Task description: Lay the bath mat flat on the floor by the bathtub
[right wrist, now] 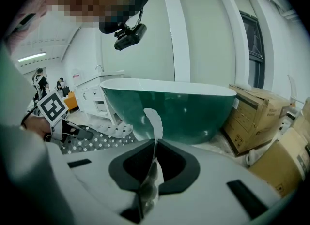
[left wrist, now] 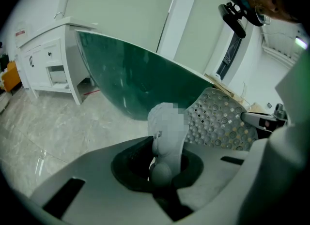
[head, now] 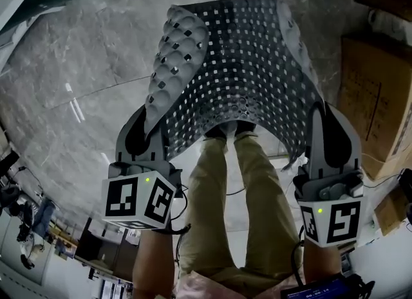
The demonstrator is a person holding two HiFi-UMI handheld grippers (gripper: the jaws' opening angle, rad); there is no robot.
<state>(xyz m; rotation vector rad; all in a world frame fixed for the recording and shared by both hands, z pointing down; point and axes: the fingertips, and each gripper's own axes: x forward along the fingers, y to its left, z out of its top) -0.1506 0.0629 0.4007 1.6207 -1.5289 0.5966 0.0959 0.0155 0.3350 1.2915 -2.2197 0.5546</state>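
The grey bath mat (head: 238,53), pierced with square holes and bumpy along its edges, hangs spread out in front of me above the marble floor (head: 77,79). My left gripper (head: 149,138) is shut on its near left corner, and my right gripper (head: 318,138) is shut on its near right corner. In the left gripper view the mat's edge (left wrist: 167,132) is pinched between the jaws of the left gripper (left wrist: 163,163), with the suction-cup side (left wrist: 223,122) to the right. In the right gripper view a thin mat edge (right wrist: 154,122) stands between the jaws of the right gripper (right wrist: 150,171). The green bathtub (right wrist: 179,108) lies just ahead.
A white cabinet (left wrist: 48,59) stands left of the tub (left wrist: 140,83). Cardboard boxes (head: 373,92) are stacked at the right, also boxes (right wrist: 261,117) beside the tub. My legs (head: 238,201) are below the mat. People stand far off at the left (head: 38,220).
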